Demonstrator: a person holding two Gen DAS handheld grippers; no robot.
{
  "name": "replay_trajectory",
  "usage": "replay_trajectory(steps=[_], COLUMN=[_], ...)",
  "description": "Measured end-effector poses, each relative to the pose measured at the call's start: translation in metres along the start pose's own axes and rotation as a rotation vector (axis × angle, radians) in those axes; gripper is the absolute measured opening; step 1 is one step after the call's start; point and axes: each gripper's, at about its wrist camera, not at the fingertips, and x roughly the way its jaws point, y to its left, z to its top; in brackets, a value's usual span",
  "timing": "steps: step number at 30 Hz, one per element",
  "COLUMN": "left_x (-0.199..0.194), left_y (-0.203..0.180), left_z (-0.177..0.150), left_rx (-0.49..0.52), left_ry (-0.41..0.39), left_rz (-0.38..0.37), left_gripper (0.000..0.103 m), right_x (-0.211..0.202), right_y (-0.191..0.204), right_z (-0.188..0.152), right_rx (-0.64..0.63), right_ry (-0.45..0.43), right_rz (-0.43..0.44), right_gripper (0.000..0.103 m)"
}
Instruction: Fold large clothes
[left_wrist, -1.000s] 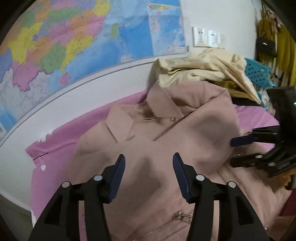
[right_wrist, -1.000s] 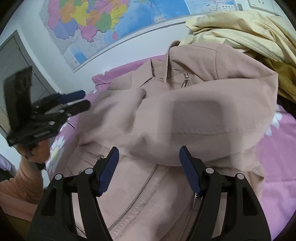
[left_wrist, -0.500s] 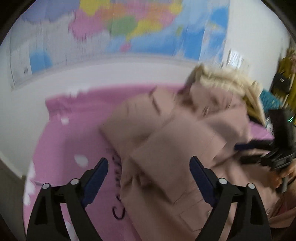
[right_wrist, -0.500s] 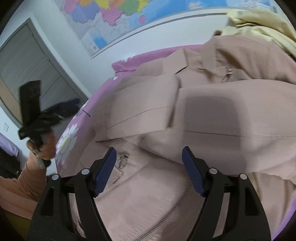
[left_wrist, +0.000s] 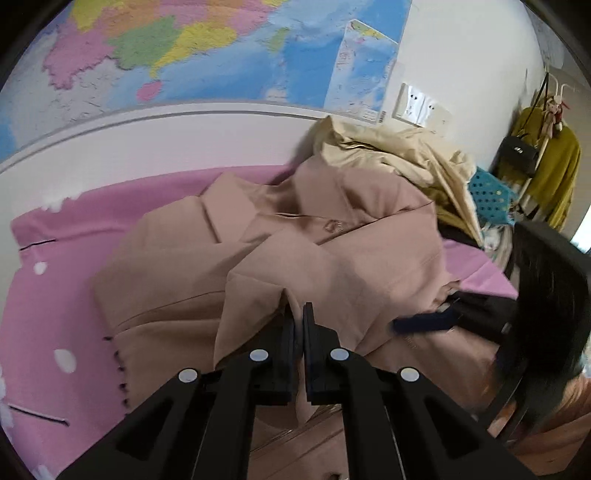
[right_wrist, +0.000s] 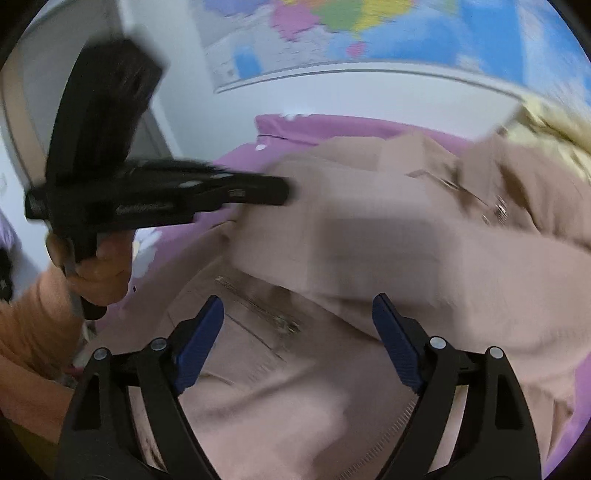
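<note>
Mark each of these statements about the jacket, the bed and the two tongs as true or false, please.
1. The left tongs are shut on a fold of the jacket. True.
2. The right tongs grip the jacket's zipper. False: their jaws are opening with nothing pinched between them.
3. The jacket lies on a pink sheet. True.
4. The wall behind the bed is bare. False: a coloured map hangs there.
5. A cream garment lies beyond the jacket's collar. True.
</note>
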Motion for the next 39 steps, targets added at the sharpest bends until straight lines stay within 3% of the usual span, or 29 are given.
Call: replay_trajectory(steps=[2, 4, 7, 9, 10, 12, 14, 16, 18, 21, 25, 28, 31, 33, 36, 37, 38, 39], left_x=[0.002, 0.001, -0.001, -0.002, -0.003, -0.011, -0.028, -0.046, -0.053, -0.045, -0.016, -0.009, -0.003, 0.0, 0.004, 0.004, 0.004, 0.002], left_y=[-0.002, -0.004, -0.011, -0.013, -0.014, -0.014, -0.009, -0.001, 0.007, 0.026, 0.053, 0.066, 0.073, 0.076, 0.079, 0.079, 0.079, 0.079], left_z=[0.004, 0.006, 0.01, 0.012, 0.013, 0.016, 0.016, 0.015, 0.012, 0.003, -0.02, -0.035, -0.041, -0.045, -0.047, -0.049, -0.051, -0.052], left_rx=[-0.007, -0.014, 0.0, 0.006, 0.01, 0.021, 0.019, 0.01, 0.001, -0.031, -0.085, -0.097, -0.099, -0.104, -0.113, -0.113, -0.111, -0.111], left_ry=[0.007, 0.009, 0.013, 0.016, 0.012, -0.024, -0.093, -0.157, -0.182, -0.128, 0.019, 0.073, 0.116, 0.139, 0.159, 0.162, 0.165, 0.167], left_rz=[-0.019, -0.048, -0.064, -0.066, -0.07, -0.071, -0.105, -0.125, -0.088, 0.022, 0.164, 0.205, 0.251, 0.266, 0.285, 0.294, 0.307, 0.312], left_gripper=[0.003, 0.003, 0.002, 0.003, 0.005, 0.028, 0.042, 0.048, 0.056, 0.056, 0.056, 0.056, 0.056, 0.056, 0.056, 0.056, 0.056, 0.056], right_x=[0.011, 0.024, 0.041, 0.039, 0.033, 0.008, -0.023, -0.051, -0.072, -0.081, -0.089, -0.107, -0.117, -0.108, -0.081, -0.07, -0.061, -0.054], right_y=[0.014, 0.021, 0.017, 0.001, -0.009, -0.031, -0.061, -0.096, -0.134, -0.189, -0.22, -0.222, -0.21, -0.198, -0.188, -0.19, -0.193, -0.198], right_z=[0.004, 0.007, 0.01, 0.012, 0.012, 0.011, 0.012, 0.006, -0.005, -0.032, -0.062, -0.072, -0.063, -0.053, -0.044, -0.046, -0.048, -0.05], right_rx=[-0.044, -0.083, -0.083, -0.021, 0.024, 0.108, 0.221, 0.355, 0.499, 0.666, 0.765, 0.768, 0.675, 0.594, 0.504, 0.506, 0.51, 0.524], right_ry=[-0.017, -0.023, -0.012, -0.007, -0.018, -0.08, -0.142, -0.191, -0.224, -0.172, -0.133, -0.178, -0.204, -0.183, -0.103, -0.063, -0.03, -0.007], right_rz=[-0.036, -0.127, -0.201, -0.189, -0.171, -0.118, -0.055, 0.013, 0.056, -0.004, -0.089, -0.13, -0.204, -0.225, -0.283, -0.294, -0.302, -0.294], right_gripper=[0.082, 0.079, 0.061, 0.017, 0.008, 0.007, 0.007, 0.007, 0.007, 0.014, 0.029, 0.042, 0.052, 0.066, 0.063, 0.057, 0.041, 0.035])
